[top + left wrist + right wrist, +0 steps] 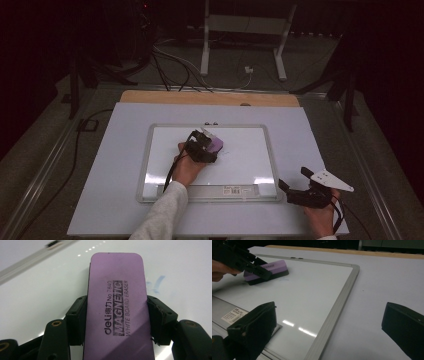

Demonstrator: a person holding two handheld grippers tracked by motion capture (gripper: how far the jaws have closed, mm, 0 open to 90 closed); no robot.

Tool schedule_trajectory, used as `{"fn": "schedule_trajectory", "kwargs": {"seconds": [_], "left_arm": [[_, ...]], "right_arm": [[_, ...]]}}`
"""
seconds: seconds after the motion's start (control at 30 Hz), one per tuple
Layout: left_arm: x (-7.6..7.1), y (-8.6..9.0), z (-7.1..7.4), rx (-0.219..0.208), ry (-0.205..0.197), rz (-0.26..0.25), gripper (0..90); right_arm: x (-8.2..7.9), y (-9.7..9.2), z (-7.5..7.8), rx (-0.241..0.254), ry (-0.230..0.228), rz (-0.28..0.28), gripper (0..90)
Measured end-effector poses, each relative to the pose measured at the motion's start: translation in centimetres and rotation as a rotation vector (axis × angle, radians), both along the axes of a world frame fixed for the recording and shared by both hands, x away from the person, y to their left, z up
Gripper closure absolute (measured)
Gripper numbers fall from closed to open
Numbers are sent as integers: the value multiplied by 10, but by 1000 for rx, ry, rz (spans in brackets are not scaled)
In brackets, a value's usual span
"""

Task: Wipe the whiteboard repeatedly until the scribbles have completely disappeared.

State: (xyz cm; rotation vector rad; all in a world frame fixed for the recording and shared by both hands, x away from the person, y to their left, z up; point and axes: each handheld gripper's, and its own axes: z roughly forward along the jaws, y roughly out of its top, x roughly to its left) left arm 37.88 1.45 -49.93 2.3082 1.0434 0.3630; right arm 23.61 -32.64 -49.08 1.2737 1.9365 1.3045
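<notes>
Here: left hand-held gripper clamps eraser on whiteboard — right hand-held gripper apart.

I see a pale sheet covering most of the table, with a strip of bare wood showing along its far edge. Past the table, on the grey floor, a white metal stand rests on two long feet. Black and white cables run loosely across the floor in front of it, and one white lead ends in a small plug. A black cable trails down the left side of the table from a dark box.
</notes>
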Motion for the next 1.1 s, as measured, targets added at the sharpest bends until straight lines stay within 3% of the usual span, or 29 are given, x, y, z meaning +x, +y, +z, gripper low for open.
{"fn": "schedule_trajectory", "kwargs": {"seconds": [0.13,0.2,0.3,0.57,0.67,0.93,1.03,1.1], "left_arm": [[-9,-13,0,-14,15,-84,414],[-13,-18,1,15,-3,-116,414],[-8,-16,1,6,7,-100,414],[15,-2,1,16,18,43,415],[14,-6,3,37,12,31,415],[-7,-32,3,30,15,-124,414],[-7,-33,3,43,6,-126,415],[-3,-29,3,51,-2,-92,415]], "right_arm": [[0,0,0,-2,-1,2,1],[0,0,0,-1,0,1,1],[0,0,0,-2,0,0,1],[0,-2,0,0,0,-1,1],[0,-1,0,1,0,0,1],[0,0,0,0,1,1,1],[0,0,0,0,1,1,1],[0,-1,0,0,1,0,1]]}}
